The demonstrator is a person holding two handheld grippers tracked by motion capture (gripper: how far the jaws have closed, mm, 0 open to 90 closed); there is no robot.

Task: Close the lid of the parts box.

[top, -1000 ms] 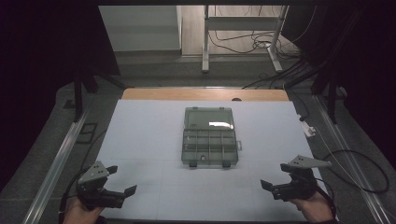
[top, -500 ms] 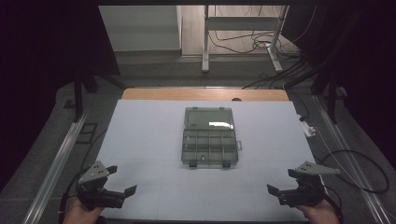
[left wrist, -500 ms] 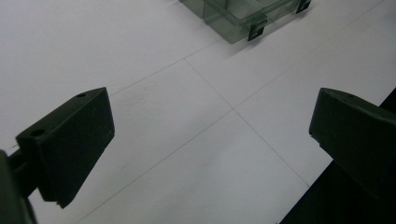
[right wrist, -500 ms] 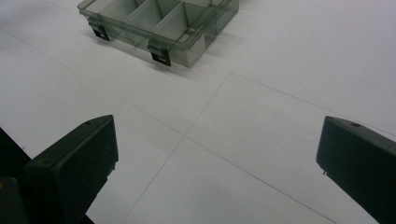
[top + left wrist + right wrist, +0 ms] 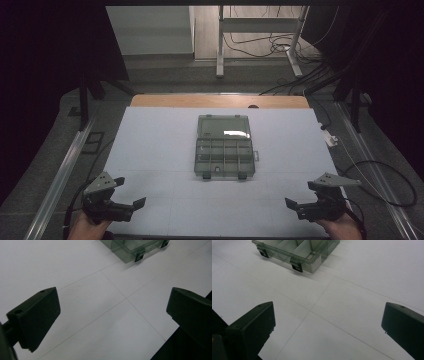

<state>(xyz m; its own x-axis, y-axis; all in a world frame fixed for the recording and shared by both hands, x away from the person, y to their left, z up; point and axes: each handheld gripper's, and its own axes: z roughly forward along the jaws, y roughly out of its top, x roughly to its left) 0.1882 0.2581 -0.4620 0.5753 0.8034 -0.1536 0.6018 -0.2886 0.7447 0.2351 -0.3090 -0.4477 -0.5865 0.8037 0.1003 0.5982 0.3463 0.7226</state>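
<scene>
High view: a clear compartment box lies at the middle of the white table surface, lid open and folded back toward the far side, dividers showing in the near half. Two dark latches sit on its near edge. The left gripper is held at the near left corner of the surface, low over it, by a hand entering from the bottom edge. The right gripper is held at the near right corner by the other hand. Both grippers are well apart from the box and from each other, and neither touches anything.

Left gripper view: jaws stand wide apart with nothing between them; the box's near corner and one latch appear at the top of the picture, beyond the jaws.

Right gripper view: jaws likewise wide apart and empty; the box sits at upper left, its compartments visible, two latches hanging on the front wall.
</scene>
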